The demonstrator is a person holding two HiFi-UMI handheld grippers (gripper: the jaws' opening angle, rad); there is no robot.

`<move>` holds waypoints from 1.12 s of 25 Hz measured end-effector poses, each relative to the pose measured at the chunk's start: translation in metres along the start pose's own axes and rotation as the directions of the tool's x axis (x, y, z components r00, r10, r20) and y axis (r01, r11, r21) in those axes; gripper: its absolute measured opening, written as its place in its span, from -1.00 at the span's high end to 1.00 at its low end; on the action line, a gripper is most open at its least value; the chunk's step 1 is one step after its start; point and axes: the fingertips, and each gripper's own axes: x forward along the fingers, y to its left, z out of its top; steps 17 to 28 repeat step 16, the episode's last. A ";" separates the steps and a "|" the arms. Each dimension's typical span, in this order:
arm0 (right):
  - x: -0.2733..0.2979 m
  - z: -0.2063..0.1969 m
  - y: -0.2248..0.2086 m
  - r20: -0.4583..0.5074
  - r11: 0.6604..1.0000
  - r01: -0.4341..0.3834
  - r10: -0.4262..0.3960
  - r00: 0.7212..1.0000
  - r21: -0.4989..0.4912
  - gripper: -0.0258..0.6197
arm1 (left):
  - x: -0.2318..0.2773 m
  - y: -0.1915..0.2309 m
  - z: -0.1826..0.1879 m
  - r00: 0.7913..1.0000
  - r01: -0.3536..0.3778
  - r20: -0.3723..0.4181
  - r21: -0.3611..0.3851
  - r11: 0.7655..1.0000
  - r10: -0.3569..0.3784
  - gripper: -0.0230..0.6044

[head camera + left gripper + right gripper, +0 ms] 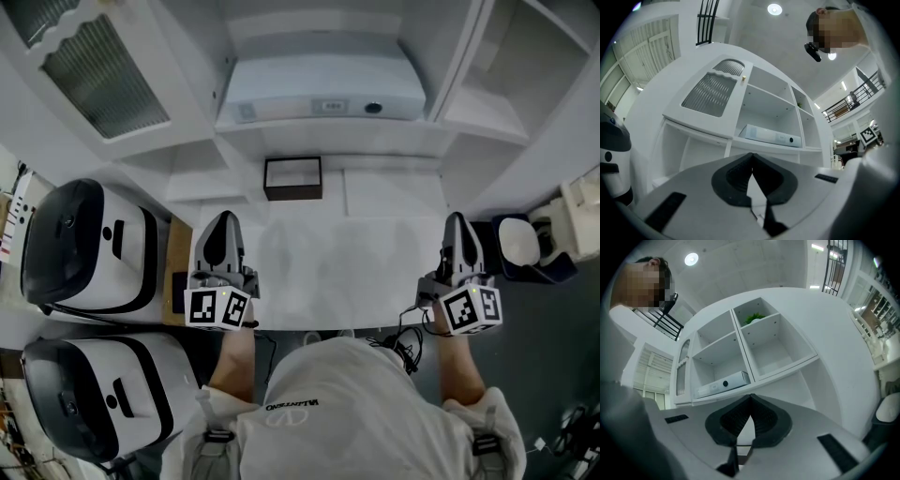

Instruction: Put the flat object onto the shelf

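A flat white box point(323, 89) with a dark round spot on its front lies on a shelf of the white shelf unit point(469, 122). The left gripper view shows the box point(771, 136) ahead and above, and so does the right gripper view point(723, 384). My left gripper point(222, 220) hovers over the white tabletop point(328, 262) at the left, shut and holding nothing. My right gripper point(457, 223) is level with it at the right, also shut and holding nothing. Both point toward the shelf unit, well short of it. In each gripper view the dark pads point(740, 180) point(761, 420) meet at their tips.
A small dark-framed open box point(292, 178) stands at the back of the tabletop under the shelf. Two white and black machines point(89, 248) point(103, 389) sit at the left. A dark bin with a white object point(520, 246) is at the right. A slatted cabinet door point(103, 66) is upper left.
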 end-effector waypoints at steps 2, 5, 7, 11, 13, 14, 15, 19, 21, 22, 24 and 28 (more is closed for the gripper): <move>-0.001 0.000 -0.001 0.000 1.000 0.004 -0.004 1.000 0.003 0.89 | 0.000 -0.001 0.000 1.000 0.003 0.001 -0.005 1.000 -0.003 0.91; -0.001 -0.001 -0.001 -0.001 1.000 0.008 -0.008 1.000 0.004 0.89 | 0.001 0.000 0.000 1.000 0.004 0.005 -0.019 1.000 -0.004 0.91; -0.001 -0.001 -0.001 -0.002 1.000 0.008 -0.008 1.000 0.004 0.89 | 0.002 0.001 0.000 1.000 0.004 0.007 -0.028 1.000 -0.004 0.91; -0.001 -0.001 -0.001 -0.001 1.000 0.008 -0.008 1.000 0.004 0.89 | 0.002 0.001 0.000 1.000 0.003 0.009 -0.029 1.000 -0.003 0.91; -0.001 -0.002 -0.001 -0.002 1.000 0.010 -0.009 1.000 0.007 0.89 | 0.002 0.000 0.000 1.000 0.004 0.009 -0.029 1.000 -0.003 0.91; -0.001 -0.002 -0.002 -0.003 1.000 0.011 -0.011 1.000 0.008 0.89 | 0.001 0.000 0.000 1.000 0.004 0.009 -0.030 1.000 -0.004 0.91; -0.002 -0.003 -0.002 -0.006 1.000 0.012 -0.012 1.000 0.010 0.89 | 0.001 0.000 0.000 1.000 0.005 0.010 -0.030 1.000 -0.005 0.91; -0.002 -0.005 -0.003 -0.009 1.000 0.014 -0.014 1.000 0.012 0.89 | 0.001 0.000 0.000 1.000 0.006 0.010 -0.031 1.000 -0.006 0.91; -0.002 -0.005 -0.003 -0.009 1.000 0.014 -0.014 1.000 0.012 0.89 | 0.001 0.000 0.000 1.000 0.006 0.010 -0.031 1.000 -0.006 0.91; -0.002 -0.005 -0.003 -0.009 1.000 0.014 -0.014 1.000 0.012 0.89 | 0.001 0.000 0.000 1.000 0.006 0.010 -0.031 1.000 -0.006 0.91; -0.002 -0.005 -0.003 -0.009 1.000 0.014 -0.014 1.000 0.012 0.89 | 0.001 0.000 0.000 1.000 0.006 0.010 -0.031 1.000 -0.006 0.91; -0.002 -0.005 -0.003 -0.009 1.000 0.014 -0.014 1.000 0.012 0.89 | 0.001 0.000 0.000 1.000 0.006 0.010 -0.031 1.000 -0.006 0.91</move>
